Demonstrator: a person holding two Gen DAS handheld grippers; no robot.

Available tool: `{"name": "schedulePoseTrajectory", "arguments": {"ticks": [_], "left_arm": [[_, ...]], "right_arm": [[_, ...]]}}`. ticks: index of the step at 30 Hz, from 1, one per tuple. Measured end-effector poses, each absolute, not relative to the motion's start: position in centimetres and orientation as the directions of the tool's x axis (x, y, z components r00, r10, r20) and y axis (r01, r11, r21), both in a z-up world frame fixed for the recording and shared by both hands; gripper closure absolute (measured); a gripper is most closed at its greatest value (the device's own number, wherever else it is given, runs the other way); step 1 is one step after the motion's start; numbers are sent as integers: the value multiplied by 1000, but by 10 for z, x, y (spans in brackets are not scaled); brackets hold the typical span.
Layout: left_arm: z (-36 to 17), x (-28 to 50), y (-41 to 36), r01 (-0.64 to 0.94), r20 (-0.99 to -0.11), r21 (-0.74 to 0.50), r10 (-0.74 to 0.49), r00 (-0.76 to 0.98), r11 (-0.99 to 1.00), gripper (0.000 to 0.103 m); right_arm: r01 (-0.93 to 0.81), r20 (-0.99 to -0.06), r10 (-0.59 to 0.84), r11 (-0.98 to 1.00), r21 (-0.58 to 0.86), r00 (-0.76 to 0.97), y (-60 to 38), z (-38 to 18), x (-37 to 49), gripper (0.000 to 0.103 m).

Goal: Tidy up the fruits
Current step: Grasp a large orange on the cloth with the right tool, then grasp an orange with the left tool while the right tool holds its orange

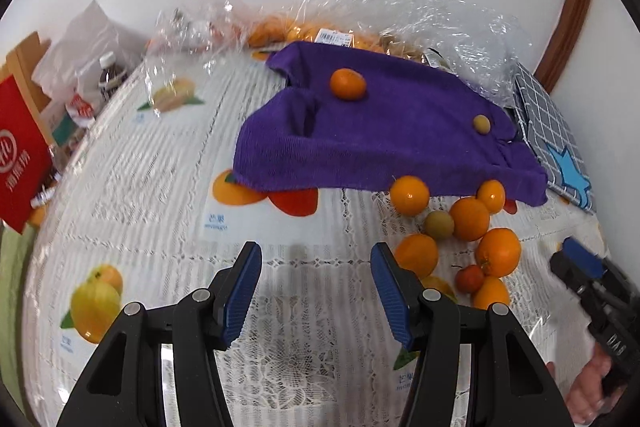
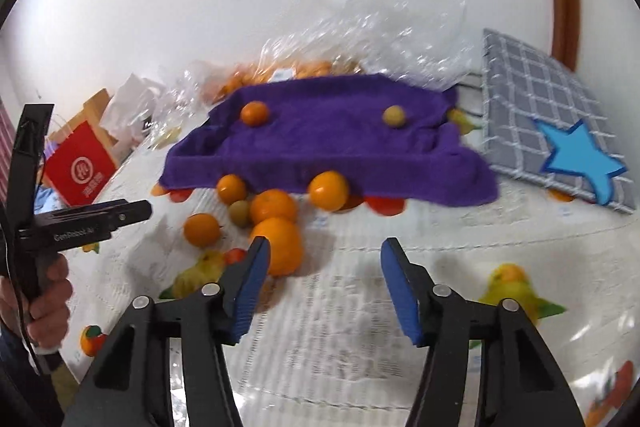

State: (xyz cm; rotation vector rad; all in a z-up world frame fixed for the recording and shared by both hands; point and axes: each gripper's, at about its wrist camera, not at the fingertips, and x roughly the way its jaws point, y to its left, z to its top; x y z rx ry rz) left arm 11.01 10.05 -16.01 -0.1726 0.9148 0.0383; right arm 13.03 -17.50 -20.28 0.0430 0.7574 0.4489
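Two fisheye views look along blue-padded grippers over a table covered with a lace-patterned cloth (image 1: 168,187) printed with fruit pictures. The left gripper (image 1: 316,259) stands open with nothing between its pads; the right gripper (image 2: 325,259) is also open and empty, just behind a large orange (image 2: 280,247).

Only the left view shows a dark-capped bottle (image 1: 110,73) at the far left edge and the right gripper's tip entering at lower right. Only the right view shows the person's hand (image 2: 48,297) gripping the left tool's handle.

A purple towel (image 1: 400,131) drapes over a raised support; one orange (image 1: 348,84) and one small yellow-green fruit (image 1: 482,124) rest on top, well apart. A loose cluster of oranges (image 1: 470,219) — with a small red fruit (image 1: 470,277) among them — lies on the table at the towel's front edge. Behind the towel, a crumpled clear plastic bag (image 1: 400,3) holds more oranges. A grey checked cushion with a blue star (image 2: 548,131) sits to the right.
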Motion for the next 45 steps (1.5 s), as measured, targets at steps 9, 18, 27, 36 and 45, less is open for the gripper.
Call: {"name": "schedulePoseTrajectory", "arguments": {"ticks": [9,18,27,36,45], "left_arm": [[-166,128,109,-87,-785,-203,-109,610,975,48],[-176,142,119,-63,-792,-178,-105,601,982,48],[-190,143,128,-39,-785,-202,-138,604,979,47],[-191,138,136,-30,-771,-255,-185,610,966,47],[-192,137,134,-28,-765,-257,-186,616,966,45]], "right_arm": [[-439,-691,469,866,239,550,-149,-221,140,45],[-412,-736,407,891,189,541,-132,-222,152,45],[-403,-772,353,905,138,529,-120,-232,160,58],[-404,-755,396,895,190,523,-132,-223,158,65],[-362,-726,361,917,164,585,-166,-211,151,65]]}}
